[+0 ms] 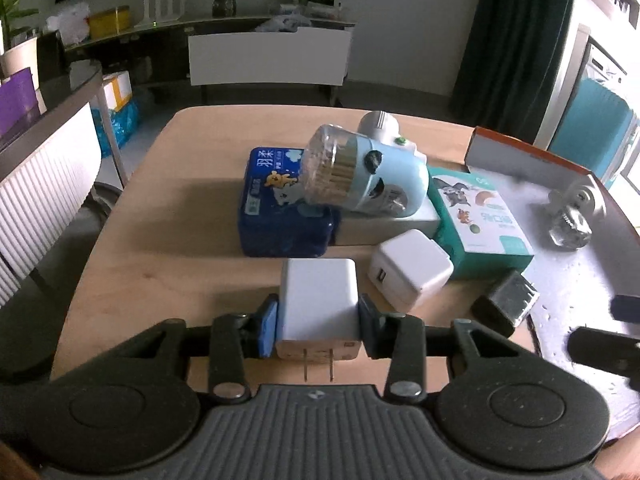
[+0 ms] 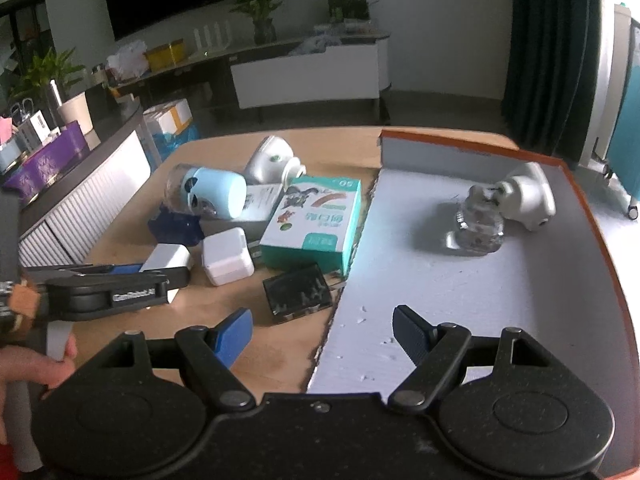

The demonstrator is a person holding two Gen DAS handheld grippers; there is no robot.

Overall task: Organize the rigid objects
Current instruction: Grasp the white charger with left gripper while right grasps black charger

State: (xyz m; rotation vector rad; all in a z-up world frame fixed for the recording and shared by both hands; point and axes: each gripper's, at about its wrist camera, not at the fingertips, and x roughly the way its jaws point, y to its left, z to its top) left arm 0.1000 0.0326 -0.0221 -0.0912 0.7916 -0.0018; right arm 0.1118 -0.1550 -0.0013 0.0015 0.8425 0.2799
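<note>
On the table: we see a wooden top strewn with small items, and a grey tray with an orange rim on its right side.
Left gripper: our left gripper is clamped on a white plug; both pads press its flanks, the blue pad on one side.
Plug in grip: it sits squarely between the jaws, prongs pointing back toward the camera, body reaching forward past the fingertips.
Plug from the right view: the left gripper comes in from the left, and the plug shows just above its fingers.
Right gripper: our right gripper stands wide apart with nothing between the pads; it hangs over the tray's near left edge.
Second charger: another white charger lies just right of the held plug, close but apart.
Black block: a dark adapter lies on the wood by the tray edge, ahead of the right gripper's left finger.
Teal box: a box lies behind the second charger, beside the tray.
Blue pack: a dark blue pack lies beyond the held plug.
Toothpick holder: a pale blue holder lies tipped over on a flat white box.
In the tray: a clear bottle with a white cap lies at the far side, well apart from the right gripper.
Hand: a hand shows at the left edge of the right view.
</note>
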